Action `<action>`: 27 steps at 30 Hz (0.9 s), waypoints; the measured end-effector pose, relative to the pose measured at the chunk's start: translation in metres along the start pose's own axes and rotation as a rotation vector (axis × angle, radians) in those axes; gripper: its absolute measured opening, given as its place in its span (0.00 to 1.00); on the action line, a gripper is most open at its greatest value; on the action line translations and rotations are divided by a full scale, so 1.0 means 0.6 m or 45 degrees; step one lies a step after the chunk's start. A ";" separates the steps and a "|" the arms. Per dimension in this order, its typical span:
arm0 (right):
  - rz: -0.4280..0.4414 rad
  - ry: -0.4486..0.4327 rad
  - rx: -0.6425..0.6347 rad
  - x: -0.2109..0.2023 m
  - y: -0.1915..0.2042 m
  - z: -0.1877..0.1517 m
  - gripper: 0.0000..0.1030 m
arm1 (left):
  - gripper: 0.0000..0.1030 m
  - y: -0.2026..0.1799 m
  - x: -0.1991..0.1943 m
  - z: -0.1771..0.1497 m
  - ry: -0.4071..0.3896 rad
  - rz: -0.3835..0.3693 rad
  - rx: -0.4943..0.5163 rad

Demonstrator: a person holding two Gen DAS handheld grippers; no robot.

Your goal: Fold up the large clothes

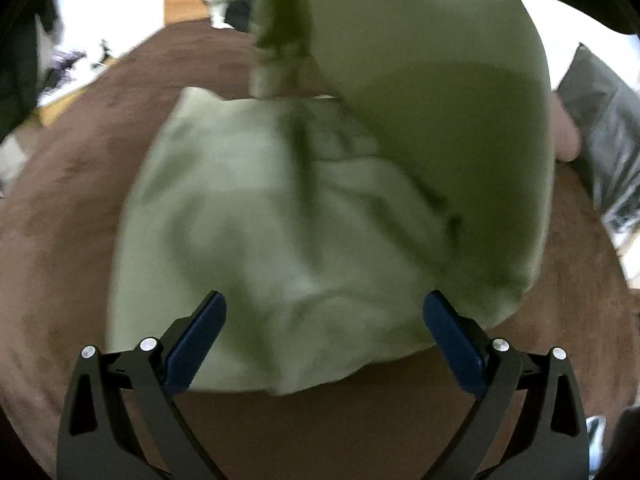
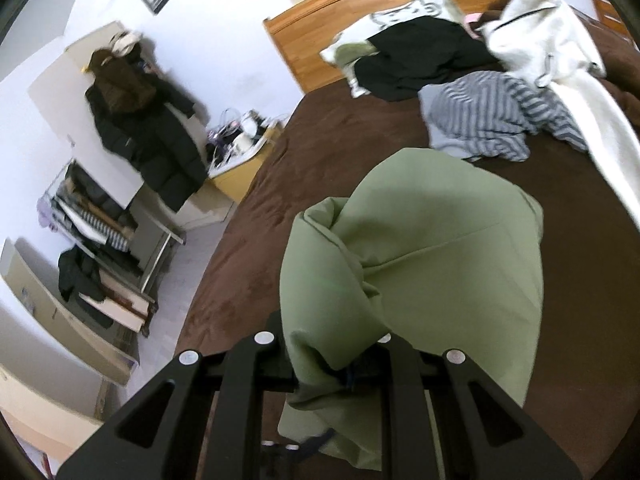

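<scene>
A brown bedspread [image 2: 248, 240] covered the bed and filled most of both views, running up to a wooden headboard [image 2: 304, 40]. On it lay the green garment [image 1: 256, 232], a large sage-coloured piece spread in loose wrinkles across the middle of the bedspread in the left wrist view, with one broad part of it lifted off the bed and hanging at the upper right of that view. In the right wrist view the same cloth bunched up from the bedspread toward the camera. Farther up the bed, well apart from the green cloth, sat a heap of other clothes: a white jacket [image 2: 536, 36] with a dark zip, a black garment [image 2: 420, 56] beside it, and a grey striped top [image 2: 488, 116] nearer the middle, with a printed pillow [image 2: 400, 12] against the headboard. Beside the bed a dark coat [image 2: 152, 136] hung on the white wall above a cluttered rack. The left gripper [image 1: 324, 340] hung over the near edge of the garment with its blue pads [image 1: 196, 344] spread wide and nothing between them. The right gripper [image 2: 344, 372] was clamped on a gathered fold of the green garment, the cloth draping over and hiding its fingertips.
</scene>
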State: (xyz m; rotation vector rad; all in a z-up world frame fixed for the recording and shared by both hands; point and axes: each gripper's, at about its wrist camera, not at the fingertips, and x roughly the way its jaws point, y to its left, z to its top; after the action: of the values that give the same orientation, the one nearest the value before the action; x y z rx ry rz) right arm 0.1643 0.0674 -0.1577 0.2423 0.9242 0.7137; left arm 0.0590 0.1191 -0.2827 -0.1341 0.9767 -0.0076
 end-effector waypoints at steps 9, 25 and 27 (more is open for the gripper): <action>-0.008 0.143 -0.150 0.065 0.059 -0.076 0.15 | 0.94 0.164 -0.048 -0.078 0.018 0.179 -0.216; -0.097 0.387 -0.218 0.196 0.062 -0.233 0.17 | 0.94 0.271 -0.063 -0.116 0.041 0.289 -0.392; -0.091 0.390 -0.219 0.194 0.062 -0.231 0.18 | 0.94 0.270 -0.067 -0.120 0.044 0.290 -0.376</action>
State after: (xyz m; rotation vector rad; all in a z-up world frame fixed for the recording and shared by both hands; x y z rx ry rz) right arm 0.0830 0.1569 -0.2971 -0.0548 1.1488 0.7725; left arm -0.0316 0.2745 -0.3084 -0.2936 1.0189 0.3453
